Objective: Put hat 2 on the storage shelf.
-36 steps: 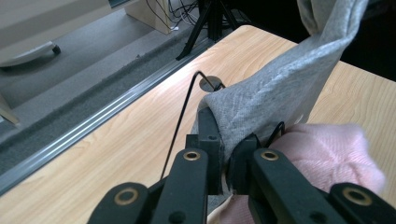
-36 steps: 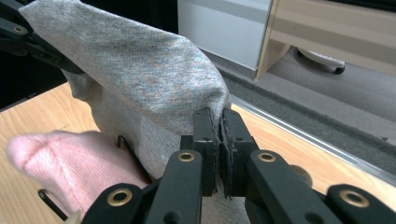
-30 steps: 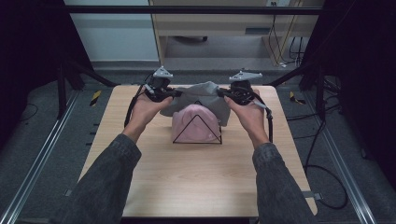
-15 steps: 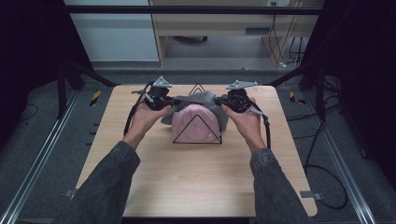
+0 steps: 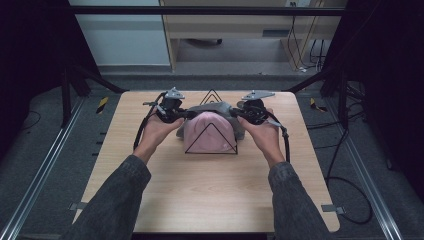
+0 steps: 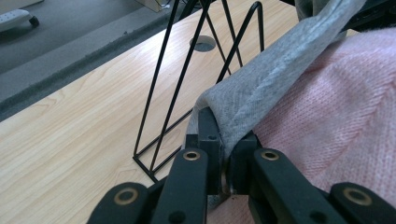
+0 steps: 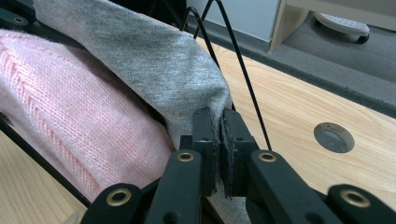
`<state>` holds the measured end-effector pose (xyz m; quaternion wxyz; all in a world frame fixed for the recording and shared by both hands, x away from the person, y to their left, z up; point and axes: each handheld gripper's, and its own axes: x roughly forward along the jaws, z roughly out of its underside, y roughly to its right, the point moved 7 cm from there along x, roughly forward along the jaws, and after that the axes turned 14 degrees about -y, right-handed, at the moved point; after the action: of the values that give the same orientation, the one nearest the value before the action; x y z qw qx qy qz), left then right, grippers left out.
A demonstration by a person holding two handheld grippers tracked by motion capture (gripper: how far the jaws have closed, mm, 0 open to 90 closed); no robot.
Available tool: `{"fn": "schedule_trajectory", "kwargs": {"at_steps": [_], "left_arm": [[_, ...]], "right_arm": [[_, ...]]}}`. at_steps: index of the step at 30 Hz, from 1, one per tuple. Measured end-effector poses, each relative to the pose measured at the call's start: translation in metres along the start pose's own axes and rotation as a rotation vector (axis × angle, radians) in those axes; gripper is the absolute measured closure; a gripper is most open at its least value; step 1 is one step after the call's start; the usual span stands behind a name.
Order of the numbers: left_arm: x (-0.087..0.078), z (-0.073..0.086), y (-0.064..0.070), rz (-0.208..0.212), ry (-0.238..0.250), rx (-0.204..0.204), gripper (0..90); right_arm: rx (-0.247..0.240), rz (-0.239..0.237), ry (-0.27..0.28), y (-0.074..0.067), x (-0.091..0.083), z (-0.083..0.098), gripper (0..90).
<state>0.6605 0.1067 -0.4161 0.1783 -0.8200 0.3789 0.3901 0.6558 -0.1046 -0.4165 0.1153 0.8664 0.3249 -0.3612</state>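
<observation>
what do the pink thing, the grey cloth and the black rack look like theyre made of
Pink item: knitted yarn, probably wool or acrylic; ribbed stitch rows show, matte and soft.
Grey cloth: thin jersey-type fabric, heathered fleck, limp folds where both grippers pinch it.
Rack: thin black wire, likely painted metal; straight rigid rods with a slight sheen.
Table: light wood-grain surface, possibly laminate.

We see the rack [image 5: 210,142] at the table's [image 5: 200,200] centre, one cloth [image 5: 210,135] on it, another cloth [image 5: 222,108] draped behind; grippers flank it left [image 5: 186,114] and right [image 5: 234,113].
</observation>
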Motion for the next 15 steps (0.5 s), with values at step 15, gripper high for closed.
{"fn": "schedule_trajectory", "kwargs": {"at_steps": [15], "left_arm": [[0.0038,0.0059,-0.0019,0.018,-0.005,-0.036,80.2]], "right_arm": [[-0.004,0.006,-0.034,-0.0012,0.0023,0.0068,81.2]]}}
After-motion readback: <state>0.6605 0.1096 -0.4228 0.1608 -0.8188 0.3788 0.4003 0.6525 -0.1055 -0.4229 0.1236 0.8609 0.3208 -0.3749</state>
